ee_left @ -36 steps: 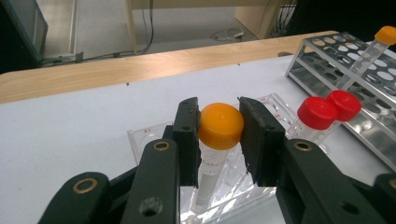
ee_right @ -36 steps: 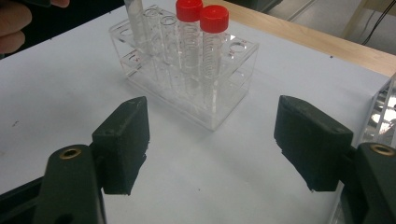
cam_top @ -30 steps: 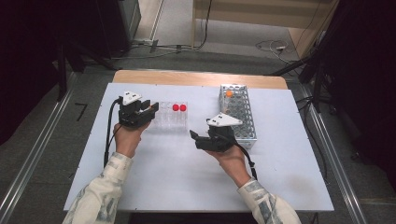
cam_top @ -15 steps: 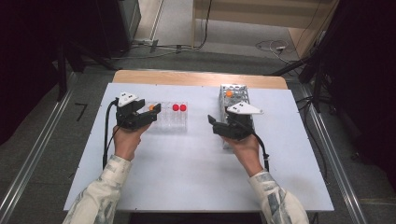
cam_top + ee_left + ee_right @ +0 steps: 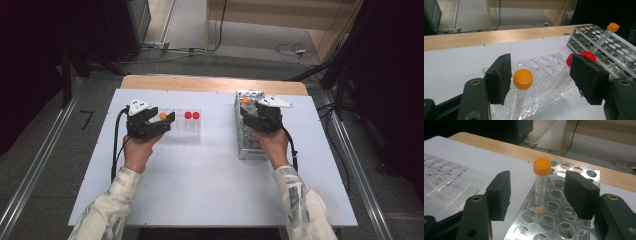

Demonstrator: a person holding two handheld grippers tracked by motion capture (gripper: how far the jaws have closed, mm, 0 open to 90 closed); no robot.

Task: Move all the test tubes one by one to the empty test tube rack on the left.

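Tubes stand in racks so the open right hand-held gripper (image 5: 537,195), jaws just closing, can grab the orange-capped tube (image 5: 541,180) at 12 o'clock.

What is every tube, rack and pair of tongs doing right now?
Left tongs: open around an orange-capped tube, which stands in the clear rack.
Right tongs: open, jaws just closing, around another orange-capped tube, which stands upright in the metal rack.
Two red-capped tubes: standing in the clear rack.
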